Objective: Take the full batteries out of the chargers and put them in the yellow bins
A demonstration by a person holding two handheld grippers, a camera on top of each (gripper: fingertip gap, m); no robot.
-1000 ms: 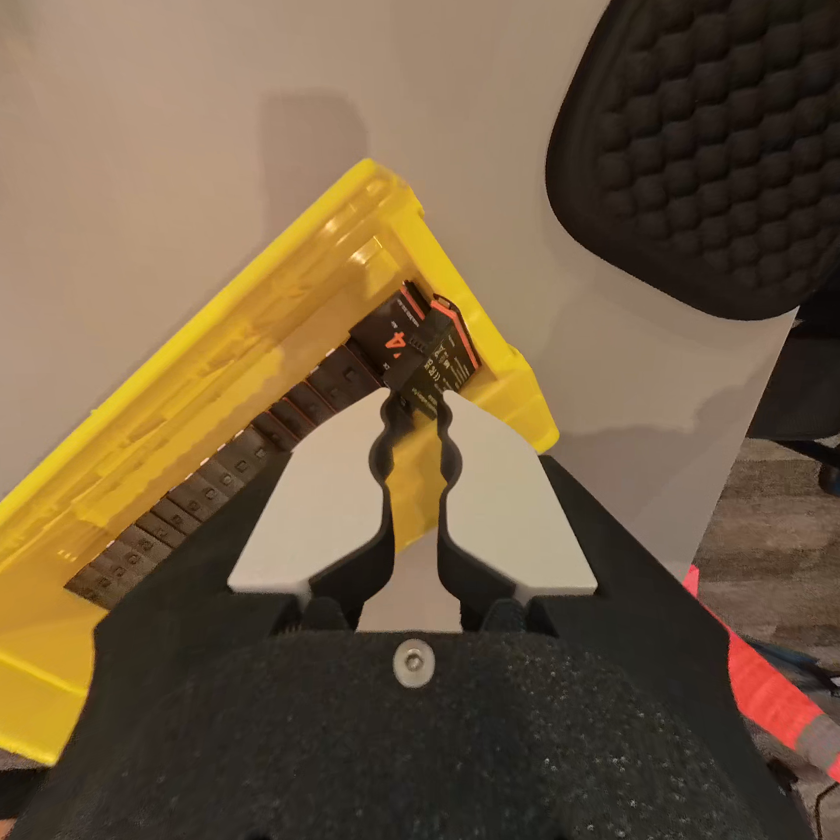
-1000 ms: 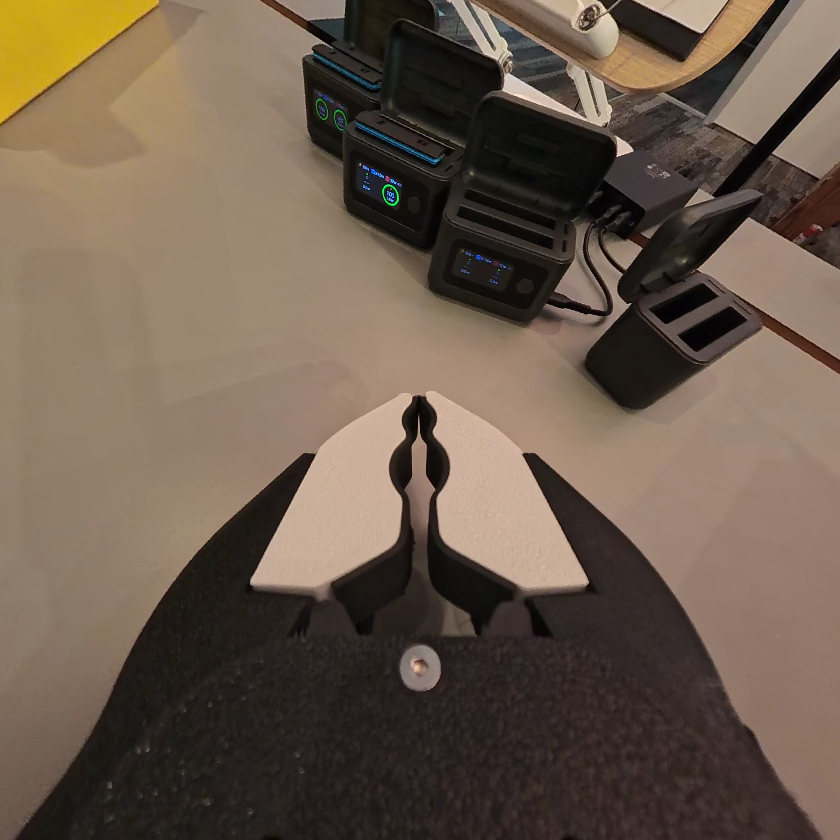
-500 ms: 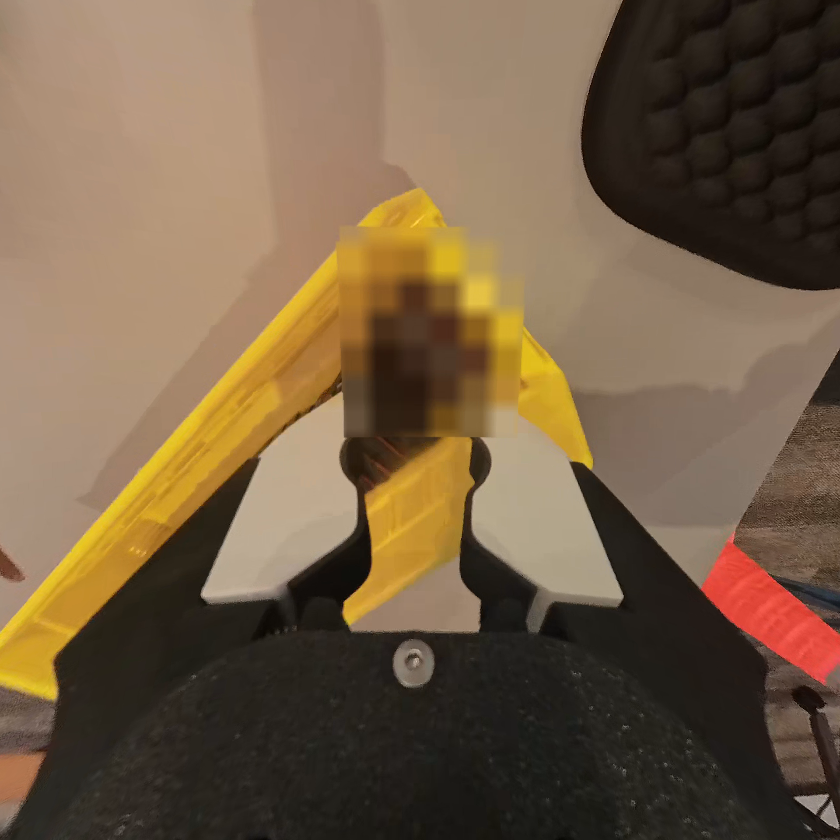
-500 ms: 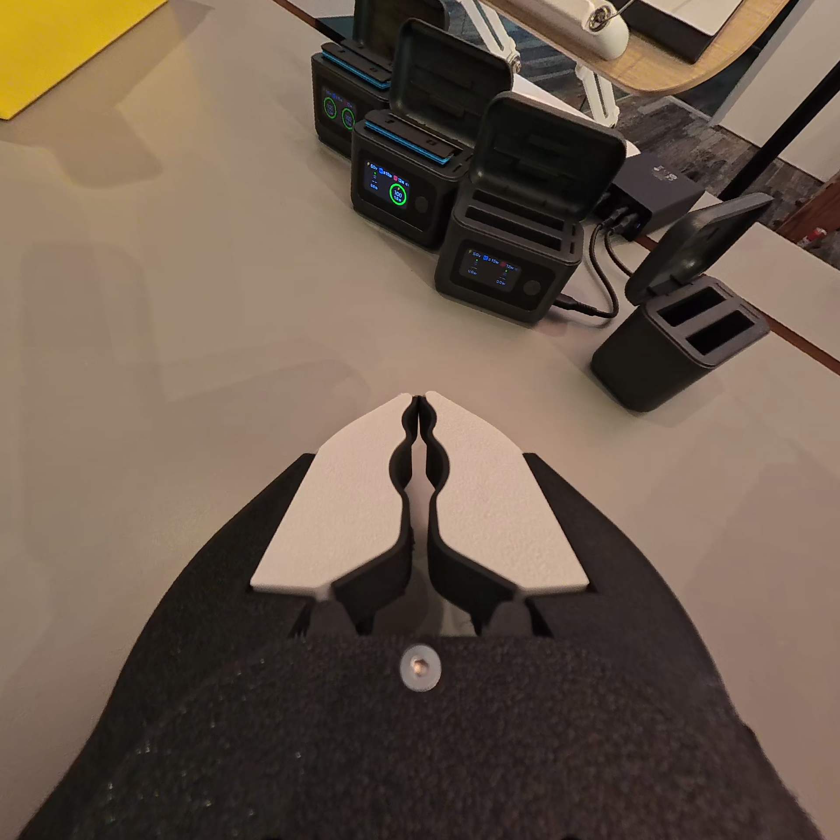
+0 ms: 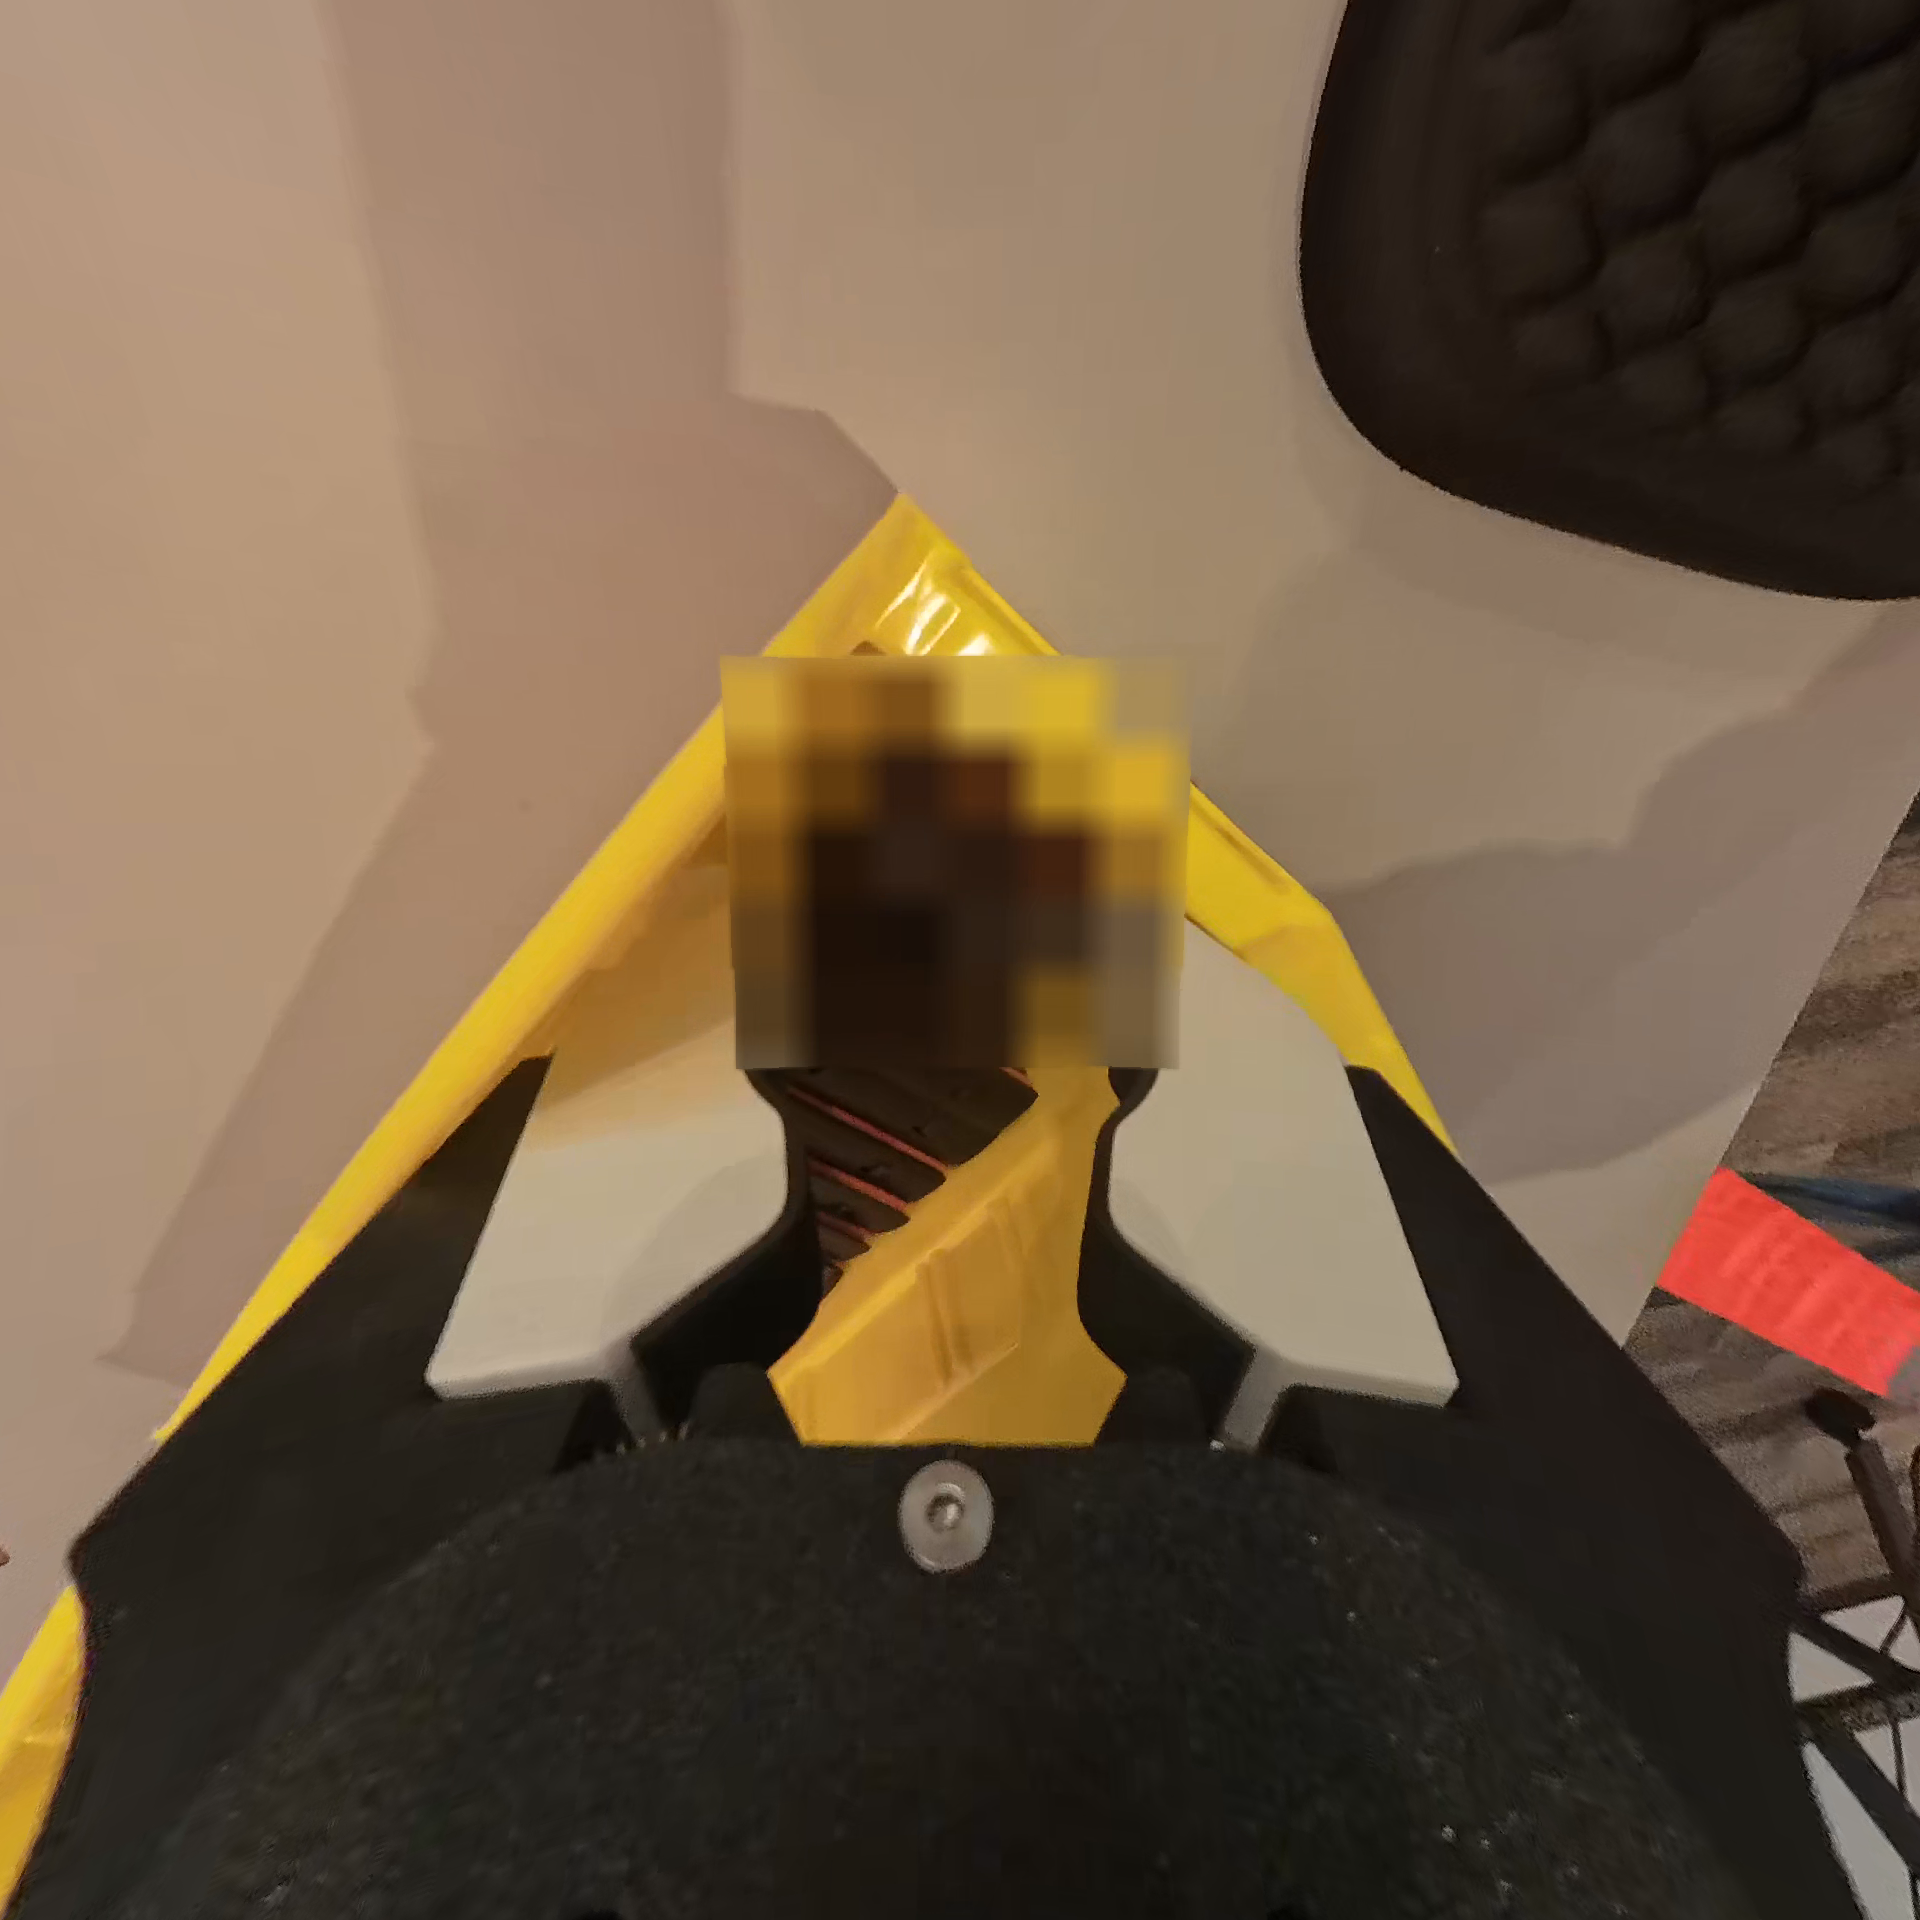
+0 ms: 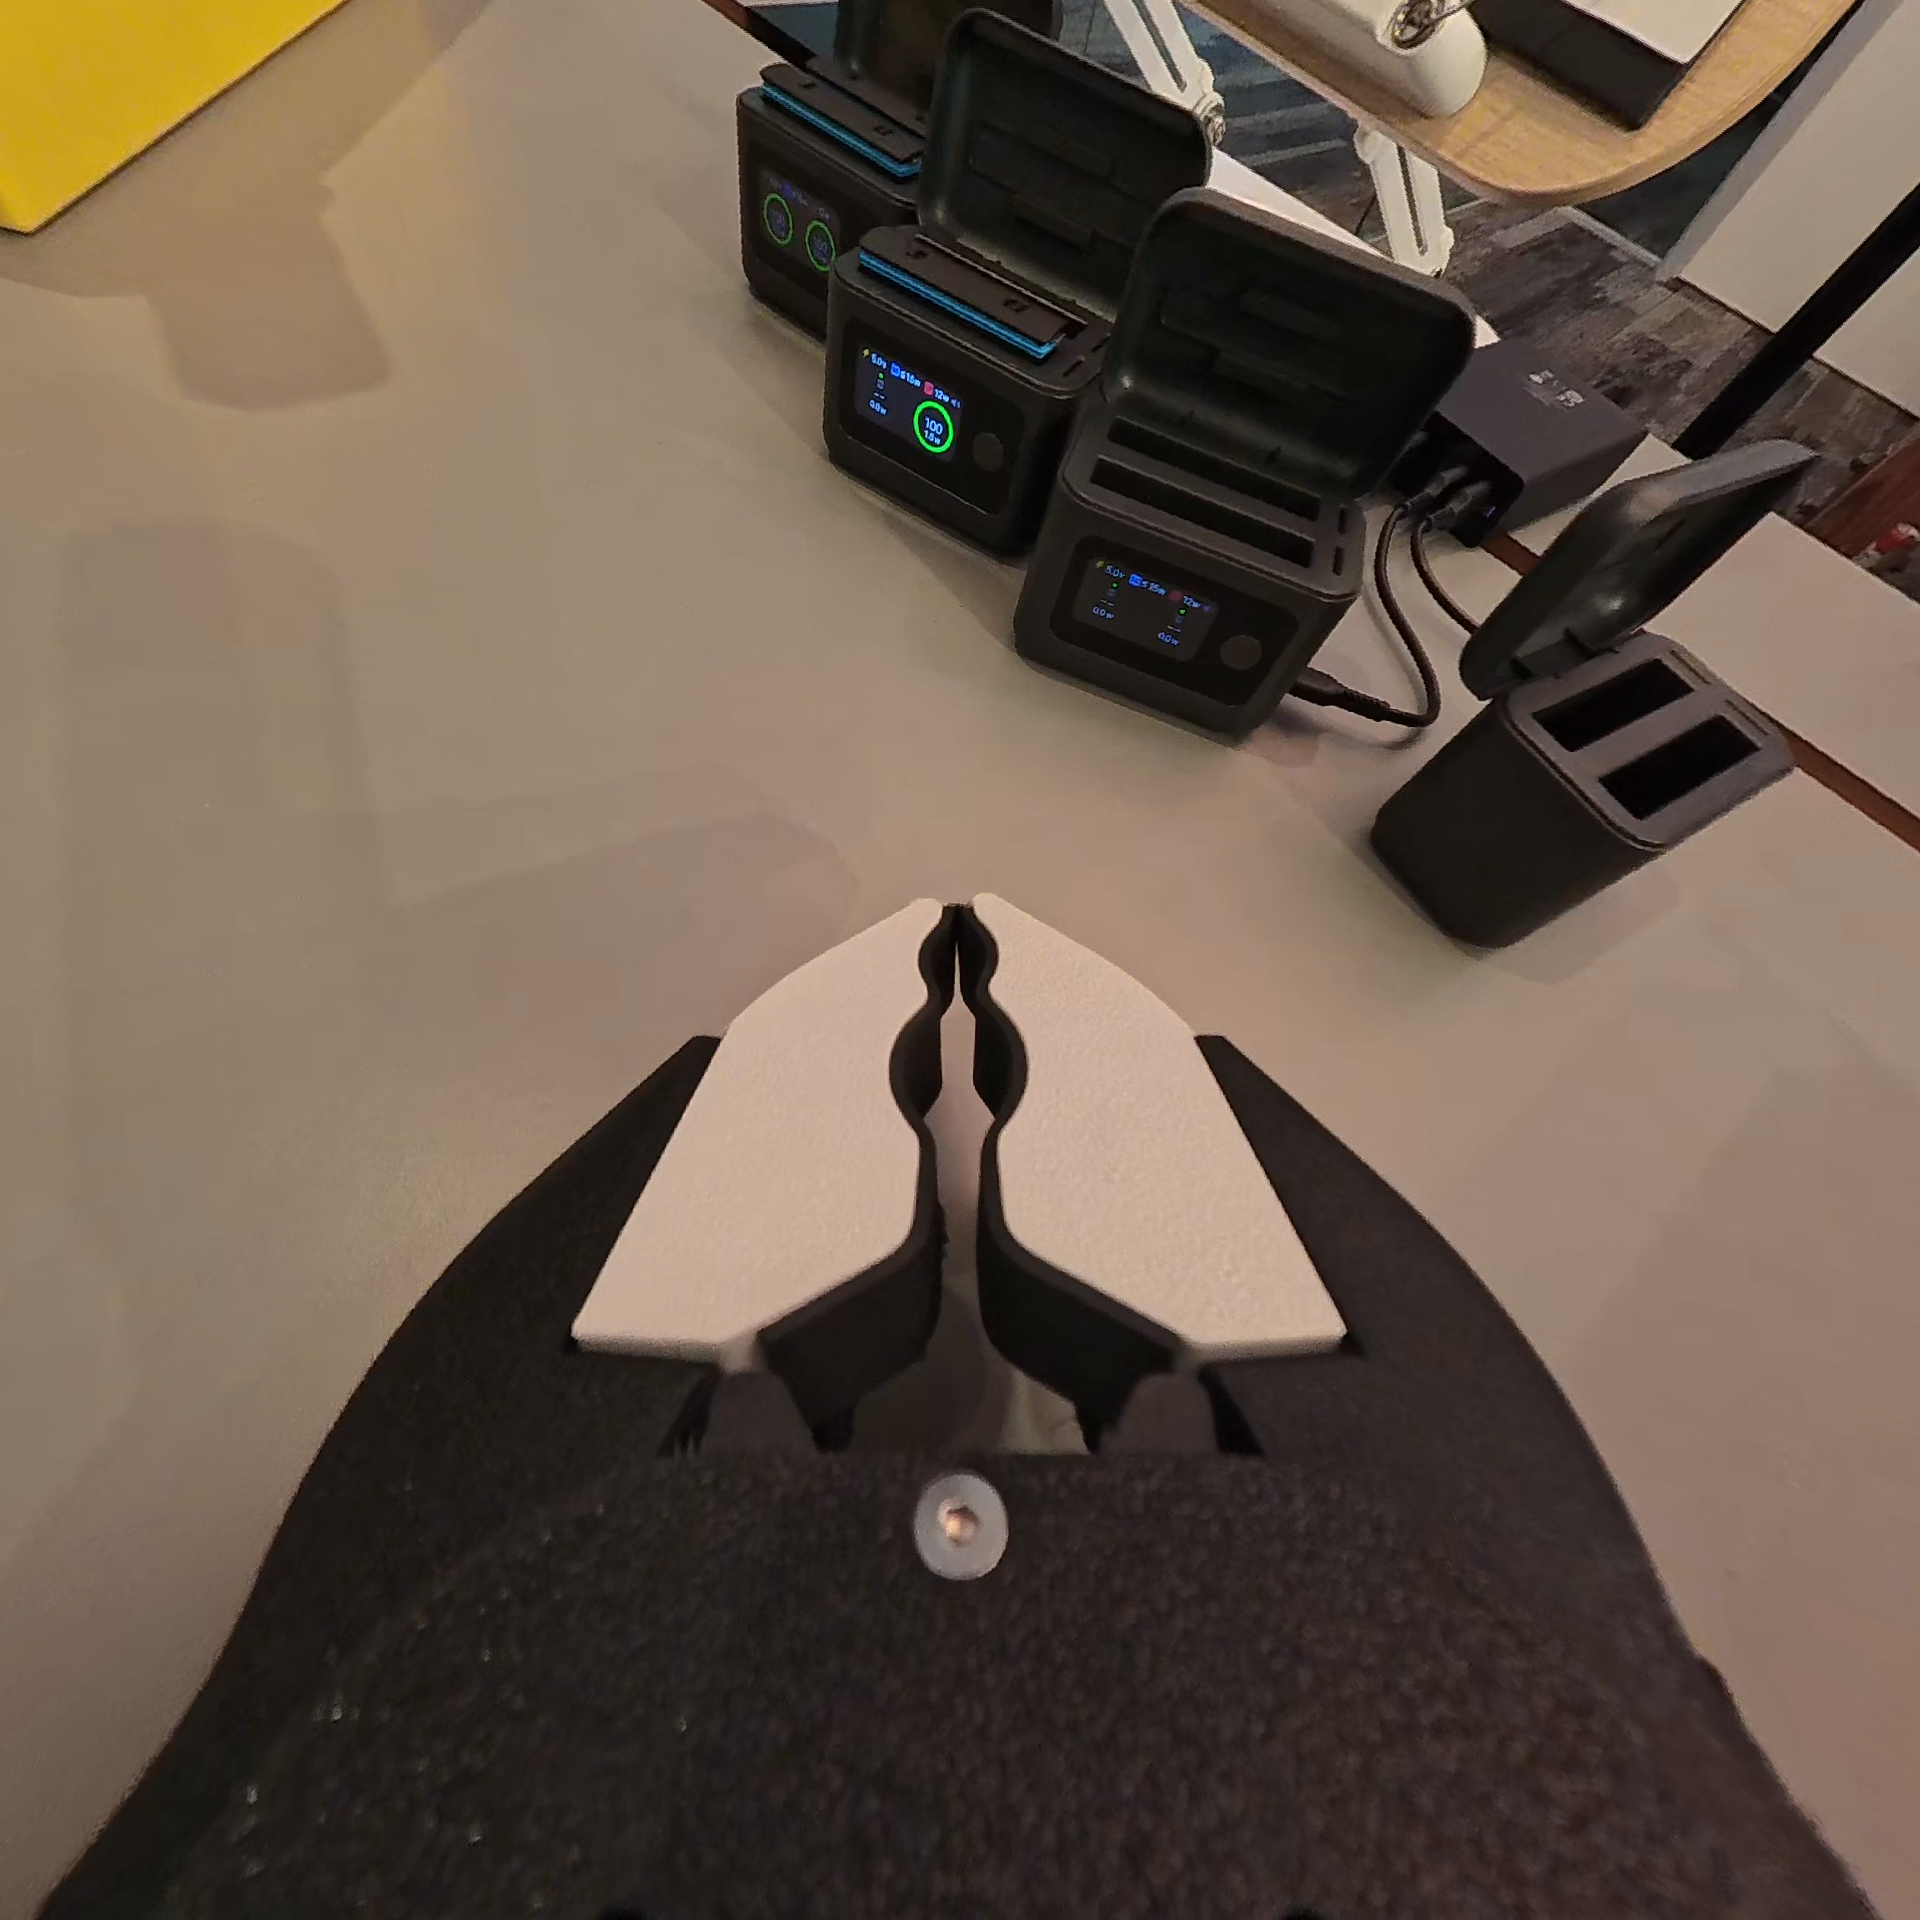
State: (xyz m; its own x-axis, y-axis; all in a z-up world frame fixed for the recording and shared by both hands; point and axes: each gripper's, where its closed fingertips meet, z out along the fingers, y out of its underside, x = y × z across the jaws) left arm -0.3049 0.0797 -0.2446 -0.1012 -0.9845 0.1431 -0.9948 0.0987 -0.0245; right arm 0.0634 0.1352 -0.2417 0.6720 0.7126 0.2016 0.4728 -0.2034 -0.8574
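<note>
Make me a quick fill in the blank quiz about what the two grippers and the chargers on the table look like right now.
1. The right gripper hovers over the table with its jaws ____.
2. The left gripper is open above a bin coloured ____.
3. The nearest lit charger has slots that are ____.
4. The lids of all the chargers are ____.

Missing words: shut; yellow; empty; open

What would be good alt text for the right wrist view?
The shut right gripper hovers over a beige table, facing four dark battery chargers with open lids. Two far chargers hold blue-edged batteries; the two nearer ones show empty slots. A yellow bin corner is at top left.
</note>
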